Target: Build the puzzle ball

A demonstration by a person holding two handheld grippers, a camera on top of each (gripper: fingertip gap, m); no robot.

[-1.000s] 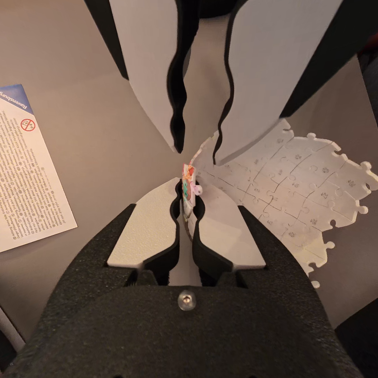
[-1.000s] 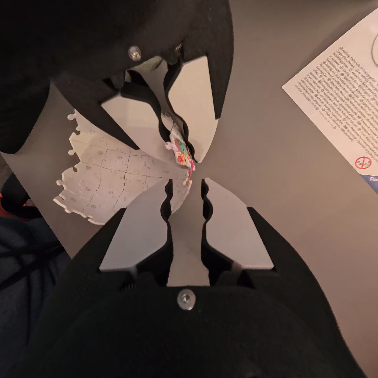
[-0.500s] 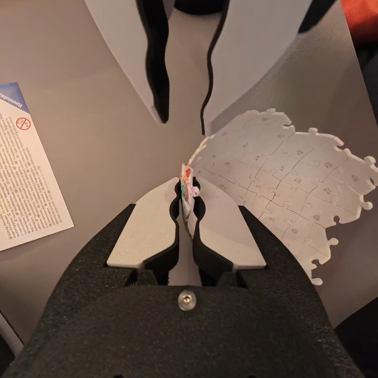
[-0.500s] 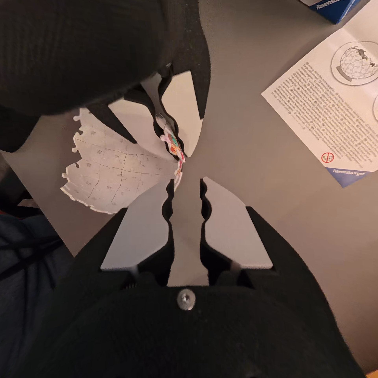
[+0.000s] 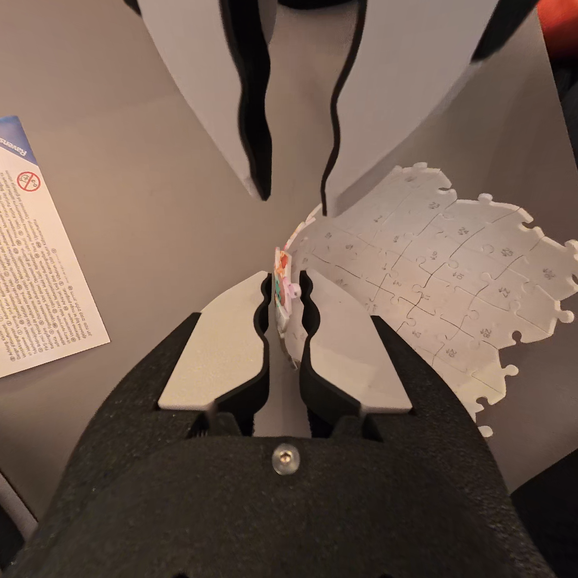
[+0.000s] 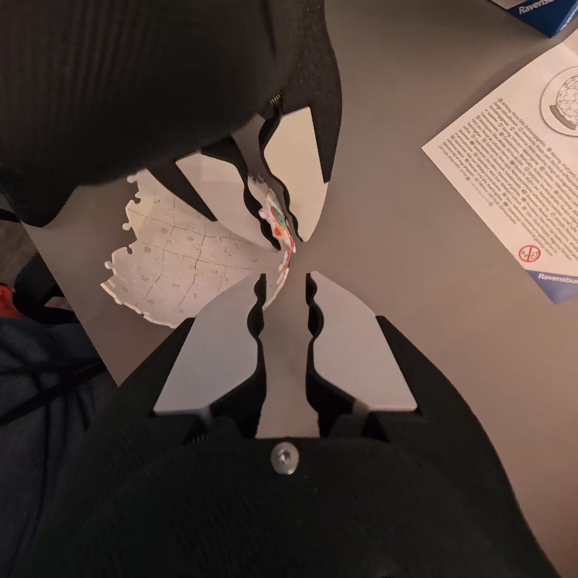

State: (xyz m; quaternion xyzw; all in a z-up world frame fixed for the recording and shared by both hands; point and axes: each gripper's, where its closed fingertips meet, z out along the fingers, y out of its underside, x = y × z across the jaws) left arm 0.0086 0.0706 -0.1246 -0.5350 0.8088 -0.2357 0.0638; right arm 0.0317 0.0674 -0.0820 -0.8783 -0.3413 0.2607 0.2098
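Our left gripper (image 5: 283,275), black-bodied with pale grey finger plates, clamps the rim of the curved white shell of joined puzzle-ball pieces (image 5: 438,281), which fans out to its right above the grey table (image 5: 140,140), its numbered inner side facing us. Opposite, our right gripper (image 6: 284,275) hangs with its jaws parted and nothing between them, just beside the shell's edge. A white printed instruction sheet (image 6: 516,175) lies well apart. A small colourful puzzle piece (image 5: 281,291) sits between the left jaws.
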